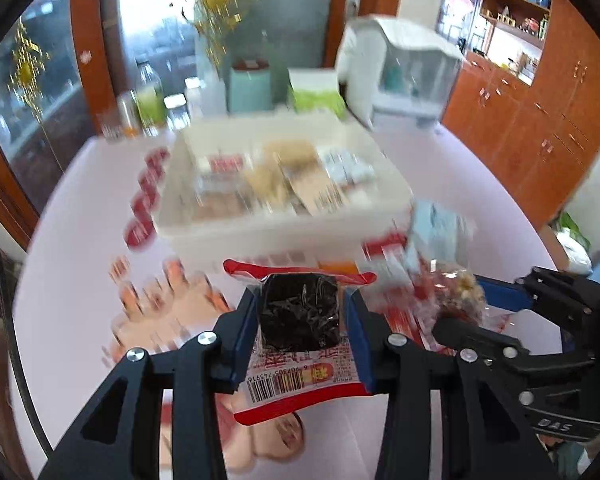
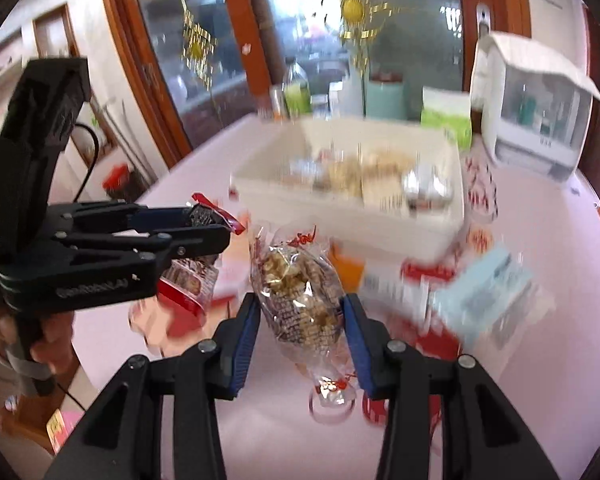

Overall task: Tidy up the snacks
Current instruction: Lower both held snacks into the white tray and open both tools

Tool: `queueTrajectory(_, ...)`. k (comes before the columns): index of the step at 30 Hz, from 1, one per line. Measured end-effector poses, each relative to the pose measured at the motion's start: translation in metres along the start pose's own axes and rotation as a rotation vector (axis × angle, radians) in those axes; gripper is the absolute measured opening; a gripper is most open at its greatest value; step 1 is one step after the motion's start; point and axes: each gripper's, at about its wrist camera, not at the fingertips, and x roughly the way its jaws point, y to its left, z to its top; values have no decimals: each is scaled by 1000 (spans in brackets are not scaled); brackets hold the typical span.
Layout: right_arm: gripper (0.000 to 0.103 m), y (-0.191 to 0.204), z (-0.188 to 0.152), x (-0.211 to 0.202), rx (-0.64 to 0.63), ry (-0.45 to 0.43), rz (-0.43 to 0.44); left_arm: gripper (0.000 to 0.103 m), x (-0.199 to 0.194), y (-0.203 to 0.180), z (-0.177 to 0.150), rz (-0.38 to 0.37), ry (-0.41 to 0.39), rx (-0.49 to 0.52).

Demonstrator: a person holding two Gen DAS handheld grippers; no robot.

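My left gripper (image 1: pixel 302 314) is shut on a red-edged snack packet (image 1: pixel 300 340) with a dark square inside and a barcode, held above the pink table. My right gripper (image 2: pixel 300 316) is shut on a clear bag of nutty biscuits (image 2: pixel 300 292), also lifted off the table. In the left wrist view the right gripper (image 1: pixel 500 304) with its clear bag (image 1: pixel 458 296) hangs at the right. The left gripper (image 2: pixel 204 228) shows at the left of the right wrist view, gripping its red packet (image 2: pixel 220 216). A white bin (image 1: pixel 284 216) (image 2: pixel 440 224) with several snacks inside stands just behind both.
Loose snack packets (image 1: pixel 164 304) lie on the pink table (image 2: pixel 540 208) around the bin, with a pale blue packet (image 2: pixel 484 296) at the right. Bottles (image 1: pixel 150 100), a teal canister (image 1: pixel 250 84), a green box (image 2: pixel 446 116) and a white appliance (image 2: pixel 532 120) line the far edge. A hand (image 2: pixel 4 328) holds the left gripper.
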Motion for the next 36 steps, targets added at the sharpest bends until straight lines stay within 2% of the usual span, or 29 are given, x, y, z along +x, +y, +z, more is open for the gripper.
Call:
queueTrajectory(3,43,-5,41,-3,20,-51,-5,41,-1,11,40,24,-30,-9)
queueTrajectory(8,43,-19,109,0,41,-114,-64,41,4,29,104,73,-81,-5)
queueTrajectory(14,43,-42,168,24,105,-122,-133,41,26,50,151,103,-100,-26)
queueTrajectory(20,43,-63,192,53,163,-100,-183,41,61,66,169,110,-87,-61)
queueTrajectory(29,43,-74,191,104,155,-14,-244,42,110,76,177,112,-42,-95)
queueTrajectory(31,44,-78,188,112,160,7,-245,50,122,79,175,130,-27,-110)
queueTrajectory(32,44,-81,186,118,164,23,-246,64,126,81,174,137,-21,-123)
queueTrajectory(33,45,-82,185,122,165,33,-244,84,128,82,172,136,-20,-131)
queueTrajectory(35,48,-87,181,130,171,69,-229,98,129,85,167,132,-23,-150)
queueTrajectory(36,55,-89,179,132,177,82,-218,99,129,85,165,128,-28,-155)
